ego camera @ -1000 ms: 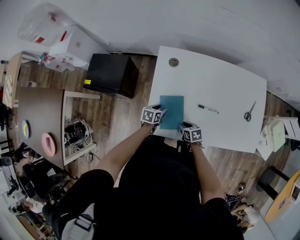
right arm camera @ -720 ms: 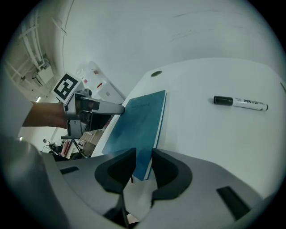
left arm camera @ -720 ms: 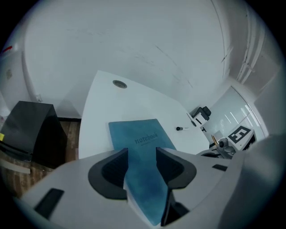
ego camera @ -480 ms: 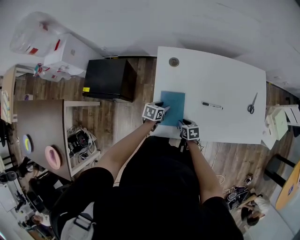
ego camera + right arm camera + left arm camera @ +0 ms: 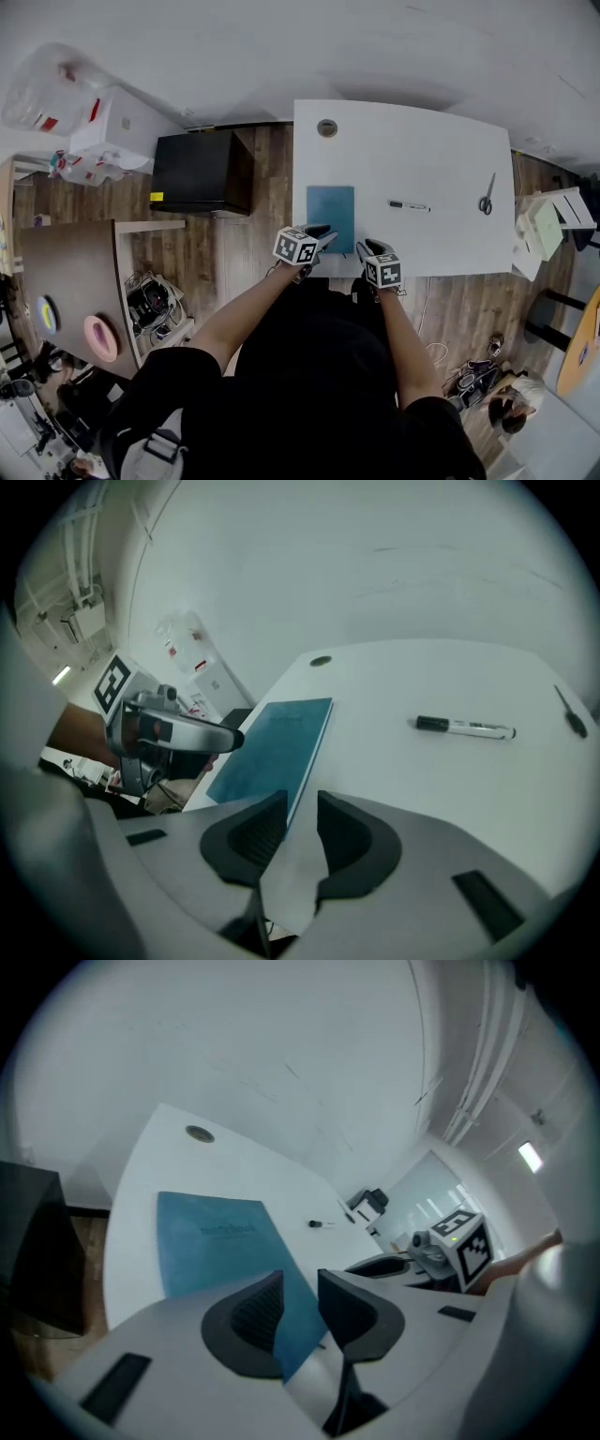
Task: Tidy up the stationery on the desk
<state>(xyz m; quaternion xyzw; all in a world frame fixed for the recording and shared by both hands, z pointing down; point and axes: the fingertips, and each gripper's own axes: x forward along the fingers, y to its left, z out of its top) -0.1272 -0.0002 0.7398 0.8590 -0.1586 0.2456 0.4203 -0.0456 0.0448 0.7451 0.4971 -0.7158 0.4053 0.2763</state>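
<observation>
A blue notebook [image 5: 330,208] lies flat on the white desk [image 5: 422,150], near its front left. A black-and-white marker [image 5: 410,206] lies to its right, and scissors [image 5: 487,195] sit near the right edge. My left gripper [image 5: 322,235] hovers over the notebook's near left corner with its jaws close together and nothing between them. In the left gripper view the notebook [image 5: 220,1241] shows through the narrow gap of the left gripper [image 5: 300,1283]. My right gripper [image 5: 364,248] is at the desk's front edge, just right of the notebook [image 5: 272,742]. The right gripper [image 5: 302,803] is likewise shut and empty.
A round cable hole [image 5: 326,127] is at the desk's far left. A black cabinet [image 5: 197,173] stands on the wood floor left of the desk. Brown desks [image 5: 75,272] and white boxes [image 5: 112,131] are further left. White shelving [image 5: 544,220] is on the right.
Both grippers have drawn back a little from the notebook toward the desk's near edge. The head camera has shifted. Notebook, marker and scissors have not moved on the desk.
</observation>
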